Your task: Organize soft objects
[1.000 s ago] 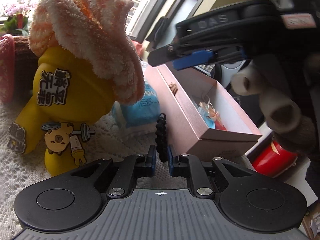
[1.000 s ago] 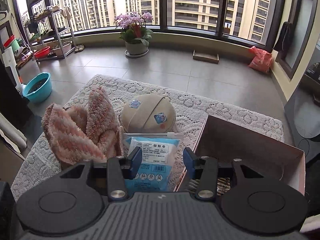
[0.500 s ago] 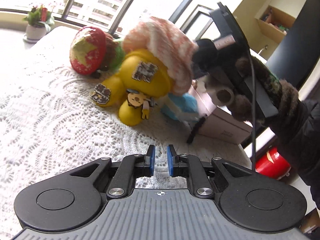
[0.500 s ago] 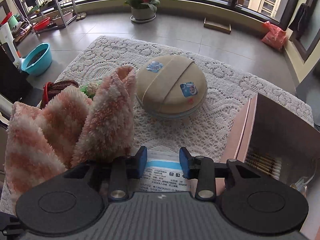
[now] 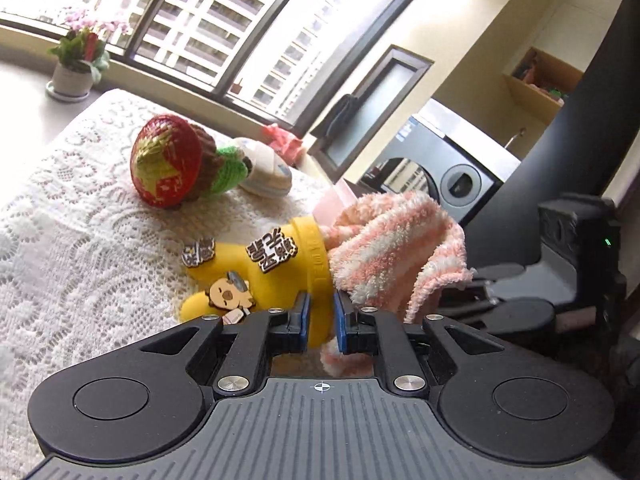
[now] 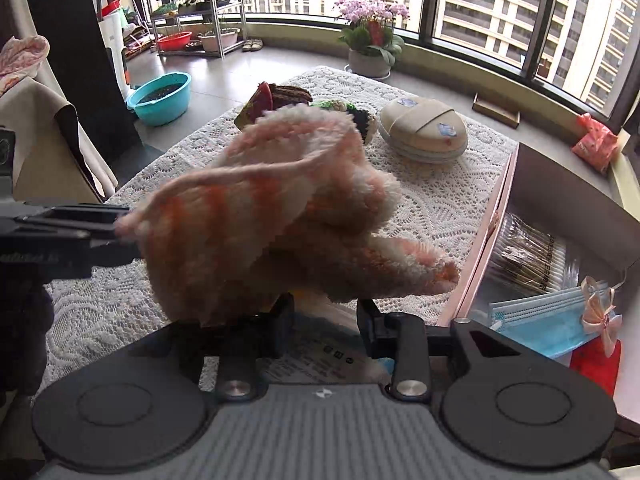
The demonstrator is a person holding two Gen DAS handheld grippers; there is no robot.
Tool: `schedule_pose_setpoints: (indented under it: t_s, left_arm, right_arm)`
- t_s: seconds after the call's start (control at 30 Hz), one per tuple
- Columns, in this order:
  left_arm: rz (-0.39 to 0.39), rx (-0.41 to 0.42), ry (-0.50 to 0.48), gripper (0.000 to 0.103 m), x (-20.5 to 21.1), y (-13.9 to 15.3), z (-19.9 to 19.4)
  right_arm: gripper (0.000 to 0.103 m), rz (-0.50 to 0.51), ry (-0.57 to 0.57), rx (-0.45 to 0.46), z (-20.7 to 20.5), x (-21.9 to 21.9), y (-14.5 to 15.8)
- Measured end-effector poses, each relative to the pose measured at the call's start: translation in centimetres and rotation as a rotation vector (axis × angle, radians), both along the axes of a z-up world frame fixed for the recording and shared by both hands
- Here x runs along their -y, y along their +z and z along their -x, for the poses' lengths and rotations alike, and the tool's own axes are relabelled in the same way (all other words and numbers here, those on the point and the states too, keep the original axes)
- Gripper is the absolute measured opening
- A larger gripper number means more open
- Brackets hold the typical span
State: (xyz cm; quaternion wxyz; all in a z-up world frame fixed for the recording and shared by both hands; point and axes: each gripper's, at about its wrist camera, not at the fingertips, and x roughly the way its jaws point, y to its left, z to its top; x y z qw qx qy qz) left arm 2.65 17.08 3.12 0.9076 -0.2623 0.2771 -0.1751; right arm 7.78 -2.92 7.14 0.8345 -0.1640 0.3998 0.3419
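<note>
The pink towel (image 6: 280, 216) now hangs lifted over the right gripper (image 6: 325, 330); its jaws just reopened, empty.

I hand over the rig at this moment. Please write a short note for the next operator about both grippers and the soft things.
Left gripper: shut; the pink striped towel has an edge at its tips, grip unclear.
Right gripper: open, jaws just opening, nothing pinched; it hovers over a printed packet.
Towel drapes the yellow toy; knitted toy and beige pouch lie on the lace cloth.
Done: pink box holds face masks.
Left: towel, toys, pouch, packet are outside the box.
</note>
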Motion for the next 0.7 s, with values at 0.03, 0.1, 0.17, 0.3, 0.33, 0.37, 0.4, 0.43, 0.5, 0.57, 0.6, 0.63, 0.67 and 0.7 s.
schedule_pose_setpoints:
  t_s: [0.03,0.1,0.17,0.3,0.33,0.37,0.4,0.43,0.5,0.57,0.6,0.63,0.67,0.7]
  left_arm:
    - [-0.001,0.003,0.016,0.014,-0.1,0.3,-0.4]
    - [0.011,0.014,0.067,0.014,-0.6,0.9,-1.8]
    - [0.027,0.008,0.113,0.014,-1.1,1.3,-3.3]
    - [0.014,0.006,0.198,0.014,-2.0,2.4,-5.6]
    - [0.008,0.017,0.219,0.014,-2.2,2.8,-5.6]
    - [0.007,0.037,0.238,0.014,-2.5,3.3,-5.3]
    - [0.011,0.055,0.245,0.014,-2.9,3.8,-5.1]
    - [0.013,0.073,0.252,0.014,-2.9,4.3,-4.5]
    - [0.004,0.110,0.258,0.014,-2.5,5.4,-3.3]
    - [-0.012,0.136,0.222,0.014,-1.6,6.3,-2.7]
    - [-0.026,0.137,0.165,0.014,-0.7,6.8,-2.8]
    - [-0.039,0.134,0.101,0.014,0.4,7.1,-3.0]
    - [-0.055,0.131,0.040,0.014,1.5,7.3,-3.3]
    - [-0.079,0.126,-0.018,0.014,2.8,7.3,-3.7]
  right_arm:
    - [0.054,-0.036,0.006,0.010,0.9,0.7,0.4]
    - [0.073,-0.090,0.003,0.032,2.3,2.2,0.9]
    - [0.073,-0.108,-0.004,0.069,3.8,4.0,1.1]
    - [0.073,-0.089,-0.047,0.083,4.3,7.2,0.2]
    - [0.073,-0.094,-0.070,0.068,4.0,8.2,-0.2]
    - [0.073,-0.107,-0.097,0.051,3.0,9.0,-0.5]
    - [0.073,-0.125,-0.116,0.042,2.2,9.5,-0.7]
    - [0.073,-0.143,-0.132,0.041,1.3,9.8,-0.7]
    - [0.071,-0.185,-0.151,0.019,-0.7,10.0,-0.5]
    - [0.070,-0.222,-0.173,0.015,-2.2,9.9,-0.5]
    - [0.070,-0.222,-0.184,0.024,-2.6,9.8,-0.7]
    - [0.070,-0.216,-0.189,0.033,-2.6,9.7,-0.8]
    - [0.070,-0.207,-0.191,0.049,-2.3,9.6,-1.1]
    - [0.070,-0.200,-0.185,0.061,-1.8,9.7,-1.4]
